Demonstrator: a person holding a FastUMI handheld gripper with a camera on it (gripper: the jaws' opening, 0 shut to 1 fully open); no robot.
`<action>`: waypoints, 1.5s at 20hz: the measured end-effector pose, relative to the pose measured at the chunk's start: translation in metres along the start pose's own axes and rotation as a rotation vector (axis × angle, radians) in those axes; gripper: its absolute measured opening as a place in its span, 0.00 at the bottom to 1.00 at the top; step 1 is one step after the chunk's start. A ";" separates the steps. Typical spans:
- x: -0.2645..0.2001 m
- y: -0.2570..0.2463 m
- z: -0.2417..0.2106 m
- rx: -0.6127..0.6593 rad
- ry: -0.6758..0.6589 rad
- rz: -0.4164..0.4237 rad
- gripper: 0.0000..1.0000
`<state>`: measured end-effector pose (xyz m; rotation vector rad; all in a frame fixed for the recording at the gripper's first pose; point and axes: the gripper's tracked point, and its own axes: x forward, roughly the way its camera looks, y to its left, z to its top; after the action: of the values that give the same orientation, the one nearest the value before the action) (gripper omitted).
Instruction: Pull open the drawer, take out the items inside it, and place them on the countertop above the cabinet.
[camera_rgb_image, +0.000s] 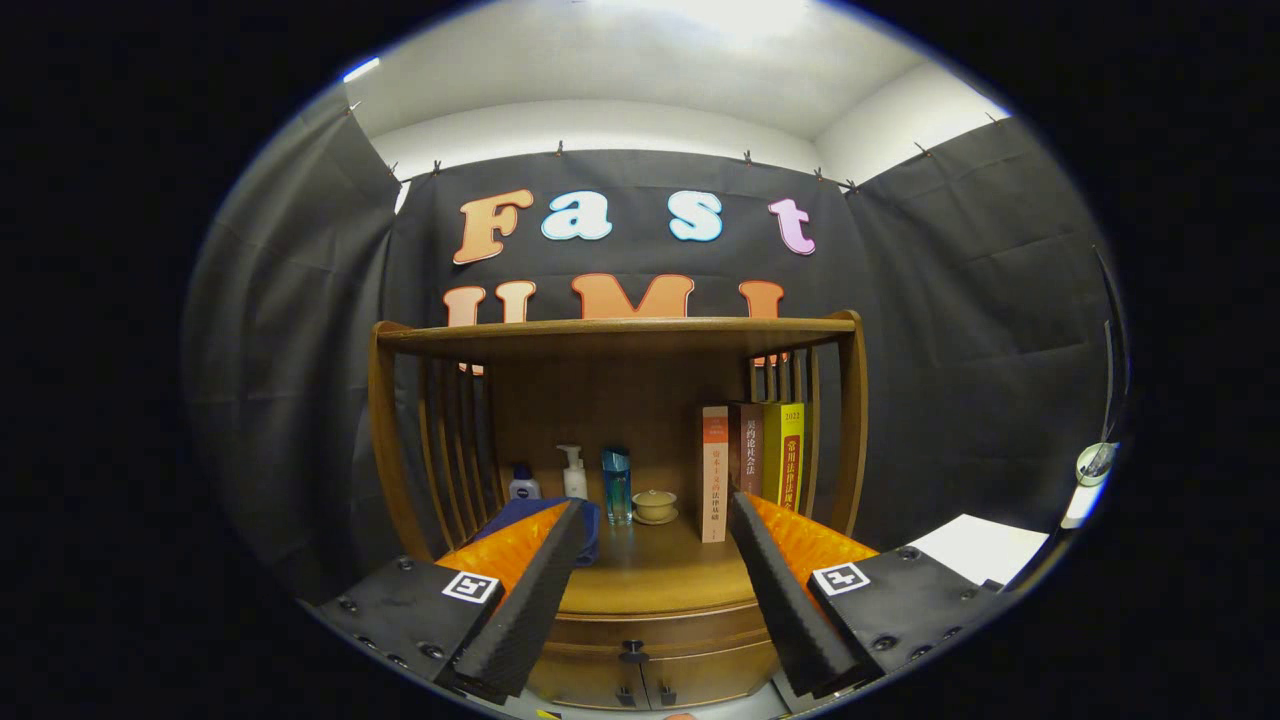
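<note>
A wooden cabinet (620, 470) with slatted sides stands ahead against the booth's wall. Its countertop (650, 575) lies just beyond and between my fingers. Below the countertop's front edge sits the drawer (655, 630), closed, with a small dark knob (632, 655) at its middle. What lies inside the drawer is hidden. My gripper (655, 505) is open, its two fingers spread wide on either side of the countertop, holding nothing.
On the countertop stand a small bottle (523, 484), a white pump bottle (574, 473), a blue bottle (617, 487), a lidded cup on a saucer (656, 506), three upright books (750, 465) and a blue cloth (590, 530). A wooden shelf (620, 330) roofs the cabinet.
</note>
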<state>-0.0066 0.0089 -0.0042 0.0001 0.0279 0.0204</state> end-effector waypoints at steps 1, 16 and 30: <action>0.001 0.000 0.000 0.000 0.001 -0.002 0.98; -0.002 -0.007 0.004 -0.002 -0.016 -0.017 0.98; 0.006 0.014 -0.029 0.031 -0.011 0.002 0.98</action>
<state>-0.0017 0.0232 -0.0332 0.0318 0.0168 0.0216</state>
